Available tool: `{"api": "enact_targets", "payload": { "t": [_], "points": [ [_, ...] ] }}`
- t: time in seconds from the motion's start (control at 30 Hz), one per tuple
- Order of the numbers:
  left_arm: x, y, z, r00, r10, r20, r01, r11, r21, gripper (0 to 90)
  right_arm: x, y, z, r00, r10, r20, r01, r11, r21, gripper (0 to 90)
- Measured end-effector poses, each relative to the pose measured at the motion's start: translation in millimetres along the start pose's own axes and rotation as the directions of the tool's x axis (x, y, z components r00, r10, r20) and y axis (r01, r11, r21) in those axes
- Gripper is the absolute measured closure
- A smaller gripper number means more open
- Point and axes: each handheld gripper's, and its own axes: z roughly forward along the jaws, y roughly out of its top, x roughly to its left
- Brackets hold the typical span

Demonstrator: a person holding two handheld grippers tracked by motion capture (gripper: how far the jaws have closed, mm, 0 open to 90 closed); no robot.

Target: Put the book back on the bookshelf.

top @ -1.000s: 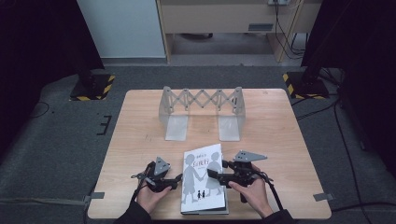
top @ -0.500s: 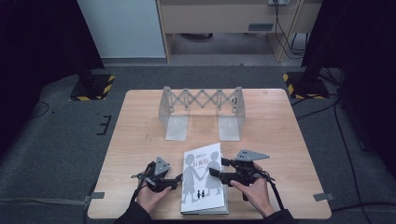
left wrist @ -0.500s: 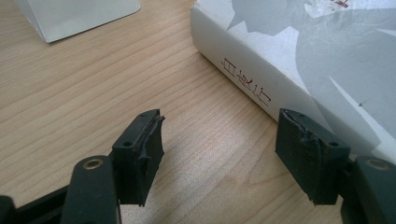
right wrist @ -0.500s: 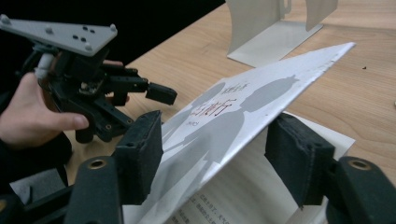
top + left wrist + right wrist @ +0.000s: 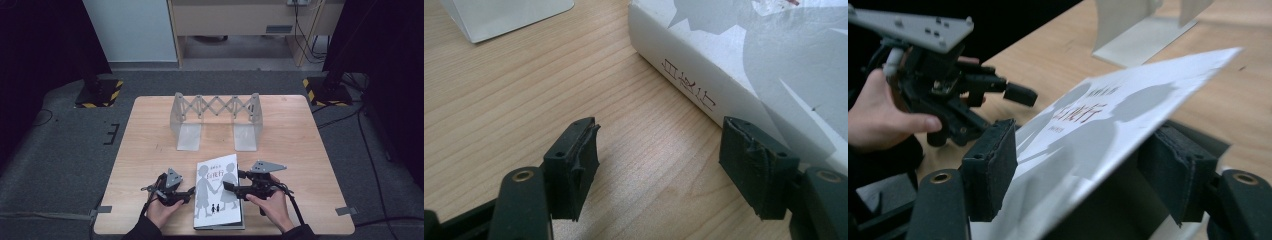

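A white book (image 5: 217, 190) with grey figures on its cover lies near the table's front edge. My left gripper (image 5: 187, 192) rests on the wood just left of the book, open, with its jaws toward the spine (image 5: 704, 85) and only bare table between them (image 5: 659, 160). My right gripper (image 5: 234, 181) reaches in from the book's right side. In the right gripper view the front cover (image 5: 1108, 130) is raised off the pages and slants through the wide gap between the jaws (image 5: 1083, 170), which stand open.
A grey metal accordion-style rack (image 5: 216, 117) with two flat feet stands across the middle of the wooden table (image 5: 300, 135). One foot (image 5: 509, 17) lies a short way beyond the left gripper. Dark floor, cables and stand bases surround the table.
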Motion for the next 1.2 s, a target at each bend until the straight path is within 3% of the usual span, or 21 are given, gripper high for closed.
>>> {"api": "enact_targets", "payload": {
  "t": [0.07,0.13,0.2,0.23,0.33,0.5,0.6,0.63,0.7,0.77,0.8,0.83,0.87,0.9,0.93,0.97,1.07,1.1,1.13,1.17,1.2],
  "points": [
    [0.0,0.0,0.0,1.0000,0.000,0.000,0.000,1.0000,0.000,30.9,0.6,-2.3,3.5,0.9999,0.007,-0.011,-0.007,1.000,0.008,33.6],
    [0.0,-0.1,0.1,1.0000,0.002,-0.002,-0.002,1.0000,-0.001,30.9,-0.5,-6.0,10.3,0.9987,0.035,-0.037,-0.032,0.997,0.065,37.4],
    [0.0,-0.1,0.2,1.0000,0.001,-0.001,-0.001,1.0000,-0.002,30.9,-3.1,-7.7,10.7,0.9981,0.044,-0.043,-0.041,0.997,0.064,38.9],
    [0.0,-0.1,0.2,1.0000,0.001,-0.001,-0.001,1.0000,-0.002,30.9,-6.6,-10.7,11.2,0.9960,0.074,-0.050,-0.071,0.996,0.056,41.5],
    [0.1,-0.2,0.1,1.0000,0.000,0.000,0.000,1.0000,0.000,30.9,-9.3,-12.7,13.1,0.9955,0.081,-0.048,-0.077,0.993,0.084,42.9],
    [0.4,-0.4,0.6,1.0000,-0.003,0.002,0.003,1.0000,-0.002,30.9,-14.7,-13.7,15.0,0.9875,0.142,-0.069,-0.135,0.987,0.092,47.3],
    [1.8,-0.2,0.3,0.9999,-0.006,0.009,0.006,1.0000,-0.001,30.8,-15.9,-13.5,15.2,0.9810,0.177,-0.078,-0.170,0.981,0.090,53.7],
    [4.3,0.4,-1.4,0.9993,-0.032,0.022,0.032,0.9992,-0.025,30.3,-17.6,-14.3,15.0,0.9713,0.220,-0.091,-0.214,0.975,0.067,60.6],
    [6.0,0.7,-2.9,0.9985,-0.047,0.027,0.048,0.9980,-0.040,30.2,-17.9,-15.9,15.0,0.9644,0.240,-0.112,-0.238,0.971,0.031,65.2],
    [11.8,0.8,-8.8,0.9934,-0.103,0.050,0.107,0.9896,-0.096,30.2,-18.3,-15.6,14.7,0.9572,0.262,-0.124,-0.261,0.965,0.021,68.1],
    [11.8,0.8,-8.8,0.9934,-0.103,0.050,0.107,0.9896,-0.096,30.2,-18.3,-15.6,14.7,0.9572,0.262,-0.124,-0.261,0.965,0.021,68.1],
    [14.6,0.8,-11.8,0.9879,-0.135,0.076,0.144,0.9811,-0.130,30.2,-18.2,-14.6,14.4,0.9516,0.280,-0.126,-0.280,0.960,0.023,69.6],
    [14.6,0.8,-11.8,0.9879,-0.135,0.076,0.144,0.9811,-0.130,30.1,-18.0,-14.2,14.3,0.9499,0.286,-0.126,-0.285,0.958,0.025,70.1],
    [15.1,1.4,-13.9,0.9821,-0.153,0.109,0.170,0.9714,-0.165,29.8,-18.2,-13.3,14.1,0.9477,0.292,-0.128,-0.291,0.956,0.029,70.5],
    [14.5,2.0,-14.2,0.9794,-0.158,0.126,0.179,0.9677,-0.178,29.6,-18.5,-12.5,14.0,0.9458,0.298,-0.130,-0.296,0.955,0.033,71.1],
    [14.5,2.0,-14.2,0.9794,-0.158,0.126,0.179,0.9677,-0.178,29.2,-18.5,-12.5,14.0,0.9458,0.298,-0.130,-0.296,0.955,0.033,71.1],
    [11.6,3.8,-13.7,0.9691,-0.168,0.181,0.202,0.9606,-0.191,27.8,-17.7,-9.4,13.5,0.9424,0.308,-0.130,-0.305,0.951,0.040,72.3],
    [10.0,4.3,-13.2,0.9662,-0.171,0.193,0.208,0.9593,-0.191,27.0,-15.7,-7.3,12.6,0.9352,0.331,-0.126,-0.329,0.944,0.042,73.5],
    [8.3,5.0,-12.1,0.9587,-0.177,0.223,0.221,0.9563,-0.192,26.3,-15.1,-6.9,12.4,0.9332,0.337,-0.125,-0.334,0.942,0.041,73.8],
    [8.3,5.0,-12.1,0.9587,-0.177,0.223,0.221,0.9563,-0.192,26.0,-15.1,-6.9,12.4,0.9332,0.337,-0.125,-0.334,0.942,0.041,73.8],
    [7.2,5.6,-11.6,0.9544,-0.180,0.238,0.228,0.9544,-0.193,26.0,-15.0,-6.5,12.2,0.9318,0.340,-0.126,-0.339,0.940,0.036,74.3]
  ]
}}
